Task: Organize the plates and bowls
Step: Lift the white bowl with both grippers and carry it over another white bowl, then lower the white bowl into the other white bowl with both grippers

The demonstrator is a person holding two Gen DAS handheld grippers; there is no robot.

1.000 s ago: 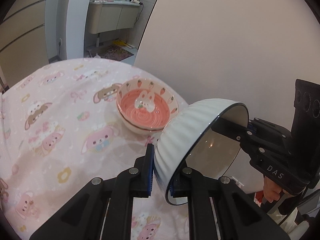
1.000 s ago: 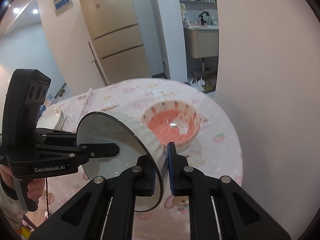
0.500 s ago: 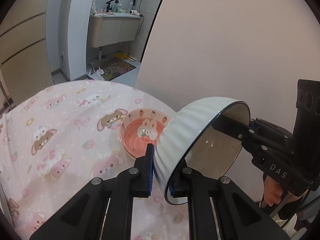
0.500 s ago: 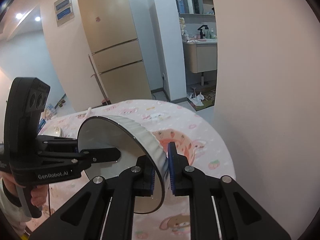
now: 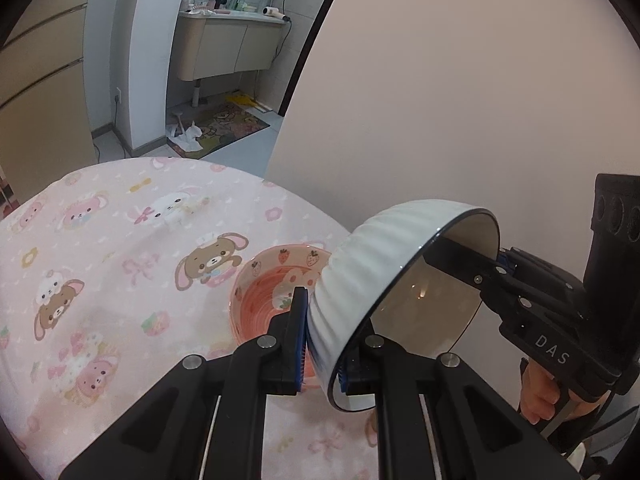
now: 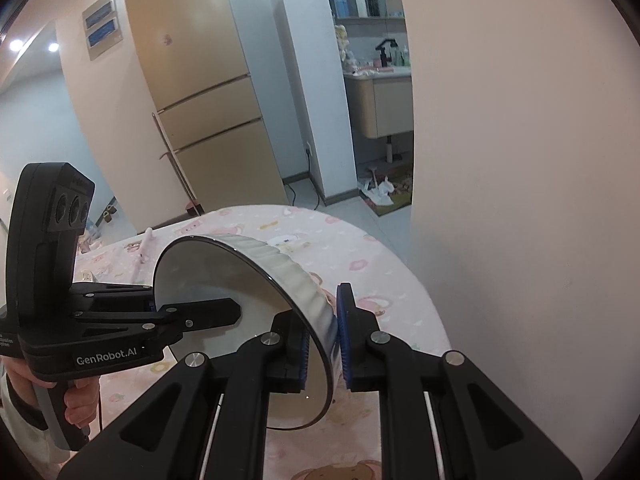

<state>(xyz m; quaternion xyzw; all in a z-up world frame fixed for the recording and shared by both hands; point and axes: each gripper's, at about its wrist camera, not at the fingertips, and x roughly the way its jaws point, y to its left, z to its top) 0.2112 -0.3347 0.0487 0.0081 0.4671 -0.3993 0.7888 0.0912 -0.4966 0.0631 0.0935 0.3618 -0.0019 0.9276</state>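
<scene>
A white ribbed bowl with a dark rim point(image 5: 360, 264) is held in the air, tilted on its side. My left gripper point(image 5: 320, 344) is shut on its rim wall from one side. My right gripper point(image 6: 322, 344) is shut on the opposite rim, and the bowl's ribbed side point(image 6: 288, 272) faces right in the right wrist view. A pink bowl with strawberry and bunny print point(image 5: 264, 300) sits on the table just behind the white bowl, partly hidden by it. In the right wrist view the pink bowl is hidden.
The round table has a pink cartoon tablecloth point(image 5: 120, 264). A plain wall point(image 5: 460, 100) stands close on the right. Behind the table are a fridge point(image 6: 200, 100) and a bathroom doorway with a vanity point(image 5: 224, 48). A pink stick-like item point(image 6: 144, 252) lies at the far left.
Both grippers have lifted the white bowl and pulled back; the pink bowl has dropped lower in the left view and slipped out of sight behind the white bowl in the right view.
</scene>
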